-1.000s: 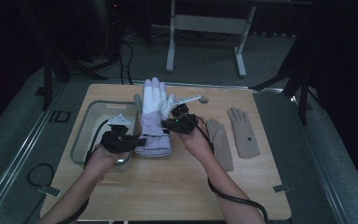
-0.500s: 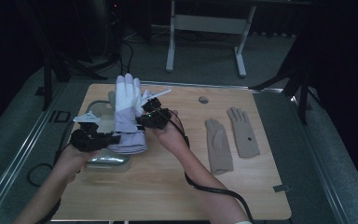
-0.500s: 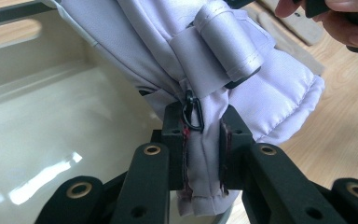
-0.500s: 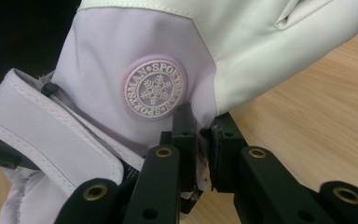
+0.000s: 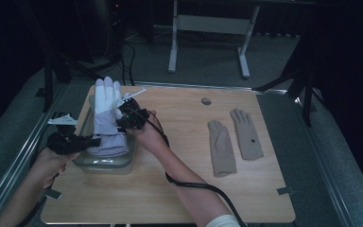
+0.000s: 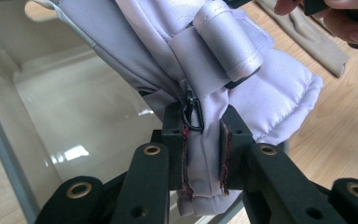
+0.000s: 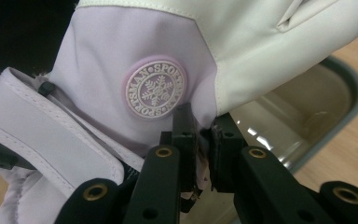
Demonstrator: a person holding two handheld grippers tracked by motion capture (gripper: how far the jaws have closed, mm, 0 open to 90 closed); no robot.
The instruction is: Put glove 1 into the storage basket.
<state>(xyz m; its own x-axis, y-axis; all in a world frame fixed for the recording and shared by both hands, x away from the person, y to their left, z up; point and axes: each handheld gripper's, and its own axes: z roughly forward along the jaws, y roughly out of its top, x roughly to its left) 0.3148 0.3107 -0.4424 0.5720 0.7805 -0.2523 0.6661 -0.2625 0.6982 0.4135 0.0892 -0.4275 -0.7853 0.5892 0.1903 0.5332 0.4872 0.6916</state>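
Holding: both grippers are gripping one white and lilac ski glove point(image 5: 108, 124) above a clear plastic tub point(image 5: 105, 162) at the left end of the wooden table point(image 5: 179, 189).
Left gripper point(image 5: 82, 141): its jaws are standing nearly closed and are pinching the padded cuff of the glove point(image 6: 200, 154) — the fabric is bunching between the two pads, with a small black clip point(image 6: 192, 112) showing just above them in the left gripper view.
Right gripper point(image 5: 127, 118): it is also pinching down almost fully, on a fold at the edge of the glove point(image 7: 200, 140) just below a round snowflake badge point(image 7: 154, 89), as the right gripper view is showing.
Glove: it is hanging in the air with its fingers pointing away from the person and its cuff sagging toward the tub; whether the cuff is touching the tub's rim cannot be told.
Strap: a lilac wrist strap point(image 7: 51, 140) is lying across the cuff in the right gripper view, and a rolled tab point(image 6: 228, 37) is sitting on the glove in the left gripper view.
Tub: its glossy inner wall point(image 6: 65, 116) is lying right under the glove, and its rounded corner point(image 7: 335, 98) is resting on the wood.
Elsewhere: two beige gloves point(image 5: 234, 139) are lying flat side by side — well apart from the tub, toward the right of the table.
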